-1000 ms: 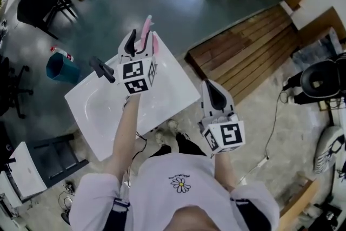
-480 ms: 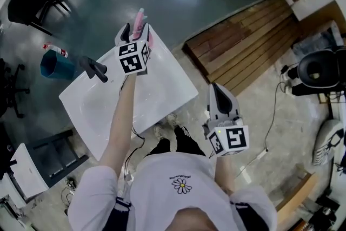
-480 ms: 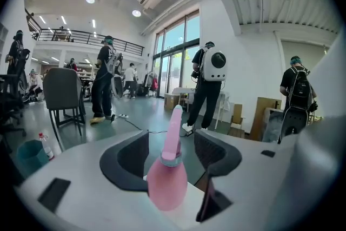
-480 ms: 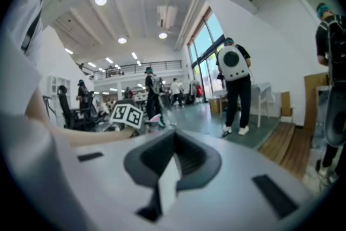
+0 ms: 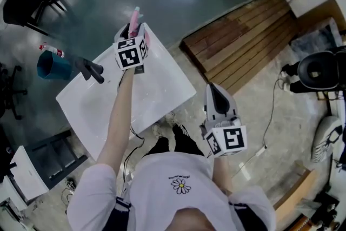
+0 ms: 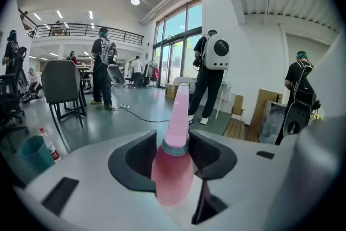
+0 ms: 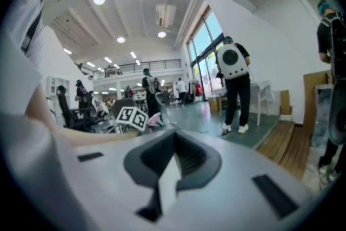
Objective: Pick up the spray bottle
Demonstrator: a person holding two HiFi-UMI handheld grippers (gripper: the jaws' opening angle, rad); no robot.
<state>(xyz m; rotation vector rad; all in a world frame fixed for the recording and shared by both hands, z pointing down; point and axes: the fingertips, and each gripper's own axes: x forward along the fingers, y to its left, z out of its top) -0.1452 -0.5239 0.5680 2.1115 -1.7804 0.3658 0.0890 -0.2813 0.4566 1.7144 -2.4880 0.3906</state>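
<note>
Pink spray bottle (image 6: 173, 176) betw. L gripper (image 6: 175, 142) jaws, which just closed in, seemingly pinching it; R gripper (image 7: 174, 140) jaws pressed together.

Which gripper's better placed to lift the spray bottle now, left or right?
Left. The left gripper has the spray bottle between its jaws, which have just been closing onto it. The right gripper sits back by the torso, jaws together, empty.
</note>
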